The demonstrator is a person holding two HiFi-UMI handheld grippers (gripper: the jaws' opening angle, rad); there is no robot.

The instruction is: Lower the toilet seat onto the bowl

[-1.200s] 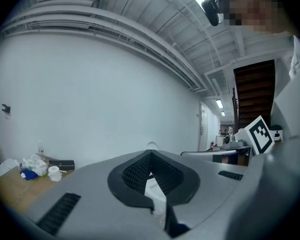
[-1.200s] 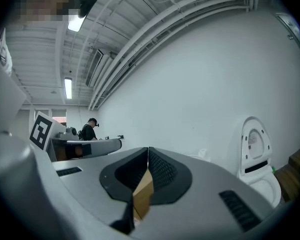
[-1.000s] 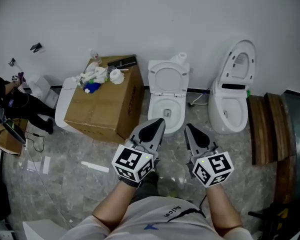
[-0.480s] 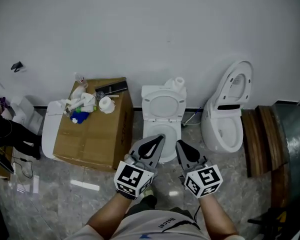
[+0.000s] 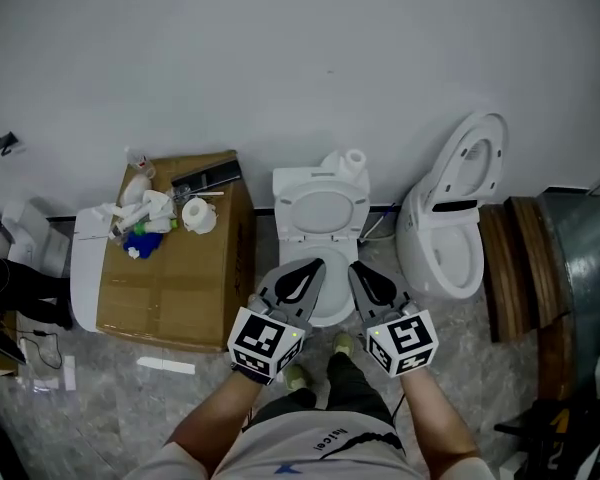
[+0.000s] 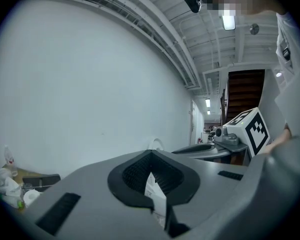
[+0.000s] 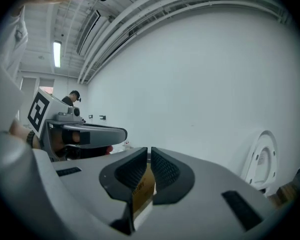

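Two toilets (image 5: 320,180) (image 5: 442,260), one box (image 5: 170,273), two grippers (image 5: 315,266) (image 5: 356,269), seemingly closed.

Grey stone floor (image 5: 130,398) under cardboard box (image 5: 170,288), middle toilet (image 5: 320,218), second toilet (image 5: 435,253), white strip (image 5: 165,366).

- Fingers (image 7: 124,173): matt grey plastic, with black ribbed pads.
- Toilet (image 5: 321,211) ahead of the fingers: glossy white ceramic.
- Box (image 5: 170,268) left of them: matt brown cardboard.
- Floor (image 5: 110,408) beneath them: smooth, grey marbled stone.
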